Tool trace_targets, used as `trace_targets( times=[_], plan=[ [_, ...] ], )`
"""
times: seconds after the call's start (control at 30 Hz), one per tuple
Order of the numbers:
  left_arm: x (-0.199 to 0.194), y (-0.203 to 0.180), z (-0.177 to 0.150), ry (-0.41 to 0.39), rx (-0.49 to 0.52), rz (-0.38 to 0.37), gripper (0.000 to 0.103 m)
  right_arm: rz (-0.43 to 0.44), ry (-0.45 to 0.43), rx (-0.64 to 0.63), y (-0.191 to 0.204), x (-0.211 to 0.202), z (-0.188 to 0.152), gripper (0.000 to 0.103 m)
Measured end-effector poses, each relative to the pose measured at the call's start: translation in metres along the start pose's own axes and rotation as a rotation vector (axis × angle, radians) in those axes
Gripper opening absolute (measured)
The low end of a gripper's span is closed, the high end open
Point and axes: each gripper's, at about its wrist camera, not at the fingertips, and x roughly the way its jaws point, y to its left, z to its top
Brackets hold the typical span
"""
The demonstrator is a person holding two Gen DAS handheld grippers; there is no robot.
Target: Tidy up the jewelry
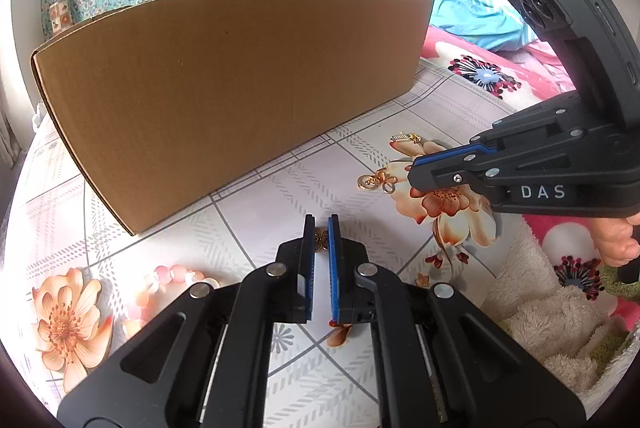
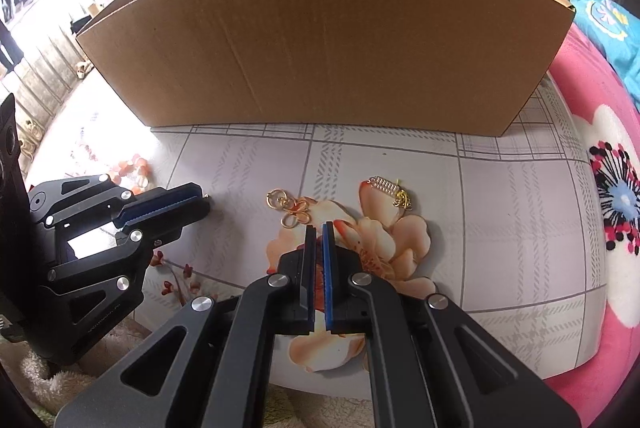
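Observation:
My left gripper point(image 1: 321, 225) is shut on a small bronze filigree ornament point(image 1: 321, 239), just above the tablecloth in front of the cardboard box point(image 1: 224, 88). In the right wrist view the left gripper point(image 2: 204, 202) comes in from the left. My right gripper point(image 2: 319, 228) is shut with nothing visible between its pads. It hovers over the orange flower print, just short of a gold ring-and-knot piece point(image 2: 289, 209). A silver comb-like charm with a gold chain point(image 2: 390, 190) lies further right. Pink beads point(image 1: 176, 274) lie left of the left gripper.
The open-topped box point(image 2: 320, 48) stands upright along the far side of the cloth. A pink floral blanket point(image 2: 600, 188) borders the right, a fluffy cream towel point(image 1: 540, 308) the near side. A hand point(image 1: 616, 244) grips the right tool's handle.

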Motion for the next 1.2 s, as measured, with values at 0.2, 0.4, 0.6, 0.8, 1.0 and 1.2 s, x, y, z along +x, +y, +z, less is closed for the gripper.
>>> trace_targets(
  times=[0.2, 0.4, 0.6, 0.8, 1.0, 1.2],
  plan=[
    [0.0, -0.001, 0.0, 0.0, 0.002, 0.0, 0.005, 0.023, -0.016, -0.044, 0.007, 0.0, 0.007, 0.026],
    [0.0, -0.001, 0.0, -0.001, 0.002, 0.001, 0.005, -0.009, 0.001, -0.13, 0.03, 0.012, 0.016, 0.026],
    [0.001, -0.002, 0.0, 0.0, 0.003, 0.0, 0.005, 0.018, 0.021, -0.118, 0.023, 0.01, 0.007, 0.013],
    [0.001, -0.002, 0.0, -0.001, 0.002, -0.001, 0.005, -0.007, 0.027, -0.048, 0.002, 0.009, 0.0, 0.013],
    [0.001, -0.002, 0.0, -0.001, 0.003, -0.001, 0.005, -0.007, -0.012, -0.028, -0.001, 0.003, 0.0, 0.014],
    [0.002, -0.002, 0.001, 0.001, 0.005, 0.0, 0.005, -0.039, -0.049, -0.122, 0.011, 0.001, 0.003, 0.014]
  ],
)
